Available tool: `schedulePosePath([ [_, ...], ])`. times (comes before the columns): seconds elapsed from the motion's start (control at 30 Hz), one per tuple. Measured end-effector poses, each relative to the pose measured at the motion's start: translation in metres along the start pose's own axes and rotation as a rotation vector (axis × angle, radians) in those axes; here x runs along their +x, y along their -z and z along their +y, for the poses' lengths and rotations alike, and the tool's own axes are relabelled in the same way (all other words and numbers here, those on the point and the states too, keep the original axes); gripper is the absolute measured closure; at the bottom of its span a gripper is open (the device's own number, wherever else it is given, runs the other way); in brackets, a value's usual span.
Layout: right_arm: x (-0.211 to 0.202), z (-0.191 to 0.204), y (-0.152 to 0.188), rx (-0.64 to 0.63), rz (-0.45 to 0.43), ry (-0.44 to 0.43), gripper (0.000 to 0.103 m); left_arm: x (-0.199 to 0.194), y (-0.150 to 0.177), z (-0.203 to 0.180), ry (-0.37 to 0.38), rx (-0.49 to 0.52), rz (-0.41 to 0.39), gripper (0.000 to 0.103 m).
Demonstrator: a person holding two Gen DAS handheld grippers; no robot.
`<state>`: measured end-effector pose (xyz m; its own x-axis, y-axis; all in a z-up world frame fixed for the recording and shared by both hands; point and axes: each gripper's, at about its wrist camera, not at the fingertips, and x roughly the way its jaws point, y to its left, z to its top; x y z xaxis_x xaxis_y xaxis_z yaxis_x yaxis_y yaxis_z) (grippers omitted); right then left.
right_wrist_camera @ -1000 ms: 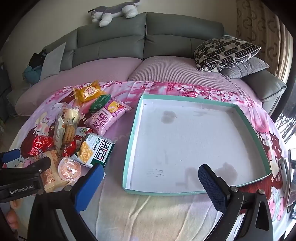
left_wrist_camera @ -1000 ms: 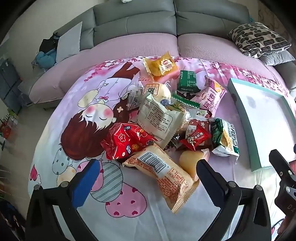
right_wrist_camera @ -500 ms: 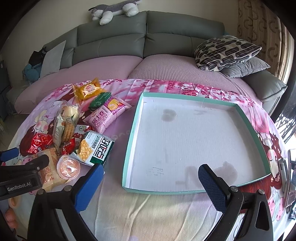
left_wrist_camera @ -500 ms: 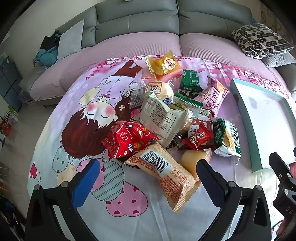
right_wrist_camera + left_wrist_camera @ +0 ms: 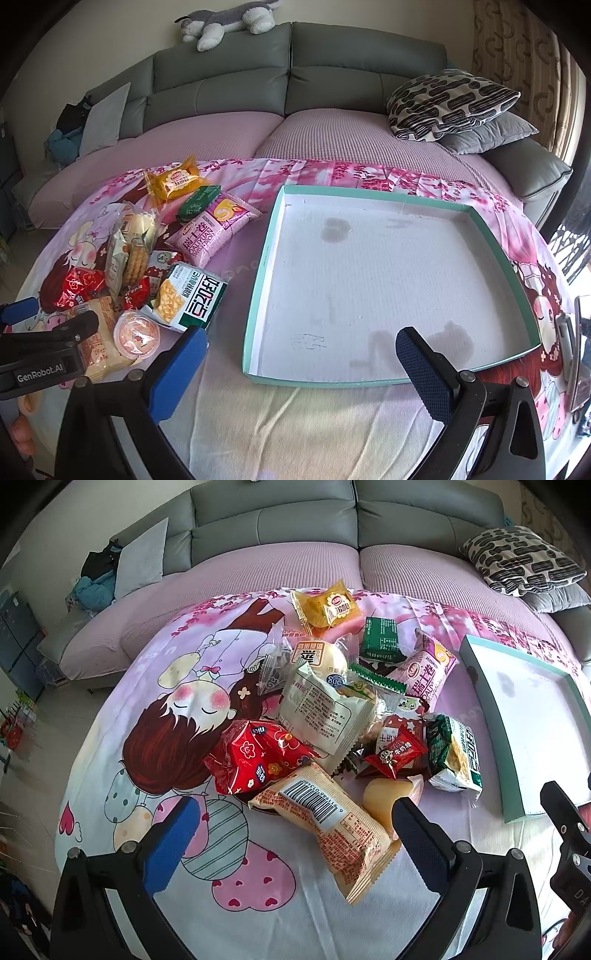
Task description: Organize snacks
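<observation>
Left hand-held gripper (image 5: 295, 834) hung over the near end of the snack pile, fingers spread wide w/ nothing between the pads; the barcode pack (image 5: 325, 827) lay in the gap below, not touched. Right hand-held gripper (image 5: 299, 354) was likewise released, empty, over the near rim of the tray (image 5: 314, 382).

Snacks sat heaped on a cartoon sheet (image 5: 155, 716) draped over the sofa (image 5: 295, 74), left of the tray & not in it. Red pack (image 5: 255, 757) leaned on the barcode pack; white pack (image 5: 321, 716) lay across the middle, covering most of a round bun (image 5: 321, 657) behind it. A pale cup (image 5: 388, 797) was half hidden by the barcode pack & the left gripper's right finger (image 5: 417, 834); from the right wrist view its clear lid (image 5: 136, 334) showed better. Small red sachet (image 5: 395, 753) overlapped darker wrappers I couldn't make out. Green-white cracker pack (image 5: 192, 299) was nearest the tray, just beside its left wall, apart from it. Pink roll pack (image 5: 210, 229), green bar (image 5: 197, 199) & yellow pack (image 5: 177, 181) lay at the far side.

Tray held only stains & some scribble, too small to read. Its right part was cut off in the left wrist view. At the right edge of the right wrist view a flat object, maybe a phone (image 5: 580, 354), was cropped. Plush toy (image 5: 225, 18) lay on the sofa back; patterned cushion (image 5: 450, 103) far right.
</observation>
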<state>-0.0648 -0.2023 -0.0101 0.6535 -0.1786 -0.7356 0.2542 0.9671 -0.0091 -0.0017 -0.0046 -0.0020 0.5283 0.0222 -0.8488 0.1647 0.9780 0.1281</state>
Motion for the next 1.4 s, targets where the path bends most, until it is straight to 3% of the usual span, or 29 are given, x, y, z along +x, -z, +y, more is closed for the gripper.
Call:
schedulePosePath([
  [1.4,-0.0007,0.0003,-0.0004,0.003,-0.005,0.001,0.000,-0.0047,-0.0015,0.0023,0.031,-0.010,-0.015,0.000],
])
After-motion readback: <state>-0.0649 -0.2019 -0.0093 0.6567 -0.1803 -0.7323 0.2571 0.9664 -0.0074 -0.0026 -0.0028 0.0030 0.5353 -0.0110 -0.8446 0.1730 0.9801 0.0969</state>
